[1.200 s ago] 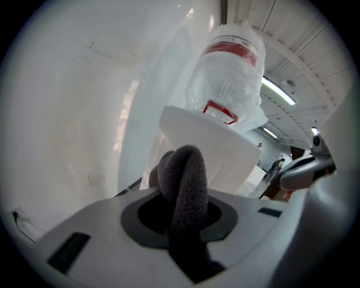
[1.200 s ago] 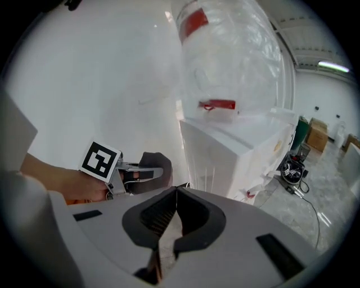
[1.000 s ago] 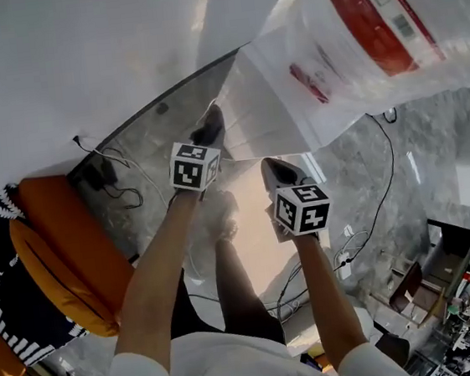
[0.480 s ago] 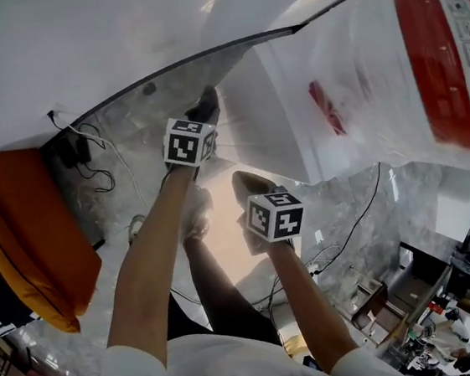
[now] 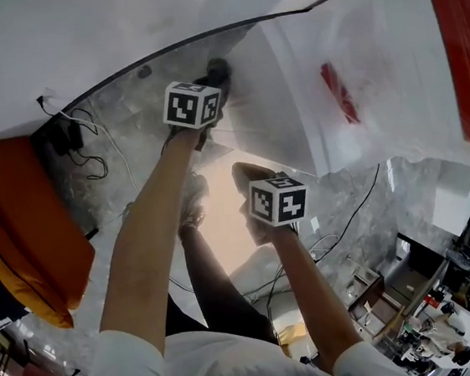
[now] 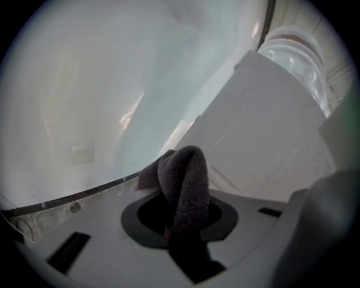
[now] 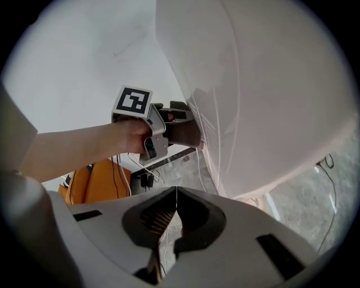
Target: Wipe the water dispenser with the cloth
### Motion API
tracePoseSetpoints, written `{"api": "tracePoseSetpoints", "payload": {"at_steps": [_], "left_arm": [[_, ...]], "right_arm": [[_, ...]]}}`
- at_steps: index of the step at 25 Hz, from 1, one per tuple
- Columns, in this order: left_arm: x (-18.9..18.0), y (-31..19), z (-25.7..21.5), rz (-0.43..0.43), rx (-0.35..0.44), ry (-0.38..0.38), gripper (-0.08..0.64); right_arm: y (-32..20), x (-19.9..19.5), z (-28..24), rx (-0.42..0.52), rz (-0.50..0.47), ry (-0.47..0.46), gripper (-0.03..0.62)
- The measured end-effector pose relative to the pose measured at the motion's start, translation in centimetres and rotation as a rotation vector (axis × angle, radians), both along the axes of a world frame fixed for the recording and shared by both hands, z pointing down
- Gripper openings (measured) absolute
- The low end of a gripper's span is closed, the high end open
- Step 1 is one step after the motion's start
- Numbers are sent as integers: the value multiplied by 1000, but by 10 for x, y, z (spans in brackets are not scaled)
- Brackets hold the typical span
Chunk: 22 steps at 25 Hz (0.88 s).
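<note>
Evidently the wipe itself is in hand. The left gripper (image 6: pixel 181 216) is clamped on the cloth (image 6: pixel 183 174), a dark fleecy wad standing up between its jaws. In the right gripper view the wad sits against the dispenser (image 7: pixel 259 84), on its white side close to the rear edge, by the wall. The right gripper (image 7: pixel 176 198) has its jaws closed together on nothing and hangs back from that same side, lower down, with no part in the stroke.

Next, I judge, the cloth needs dragging along the side with steady pressure. The clamp must stay firm, since only a narrow fold is caught and friction could tug it free. The film (image 5: pixel 370 117) draped over the top could snag if the stroke runs up into it.

Whether the cloth truly bears on the surface cannot be settled, because the wad covers its own contact patch. The bottle (image 6: pixel 293 49) is cut off by the frame and blurred in the head view. No view shows the dispenser's front or taps.
</note>
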<state>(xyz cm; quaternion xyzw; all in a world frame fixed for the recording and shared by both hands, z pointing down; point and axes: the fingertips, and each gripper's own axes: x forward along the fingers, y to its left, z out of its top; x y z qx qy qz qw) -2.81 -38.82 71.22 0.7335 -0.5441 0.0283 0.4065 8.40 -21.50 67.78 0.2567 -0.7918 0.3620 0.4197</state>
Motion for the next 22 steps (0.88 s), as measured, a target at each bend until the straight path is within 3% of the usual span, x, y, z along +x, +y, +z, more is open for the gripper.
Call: {"api": "tracePoseSetpoints", "payload": {"at_steps": [7,14,22], "left_arm": [[40,28,2,88,-4,47,78],[123,86,11,188,-58,196,78],[172,128,16,174,-143,364,78]], "right_arm": [[18,18,3,17,7,34,15],[46,54,10,21,143,101,15],[83,97,24,-5,287,169,15]]}}
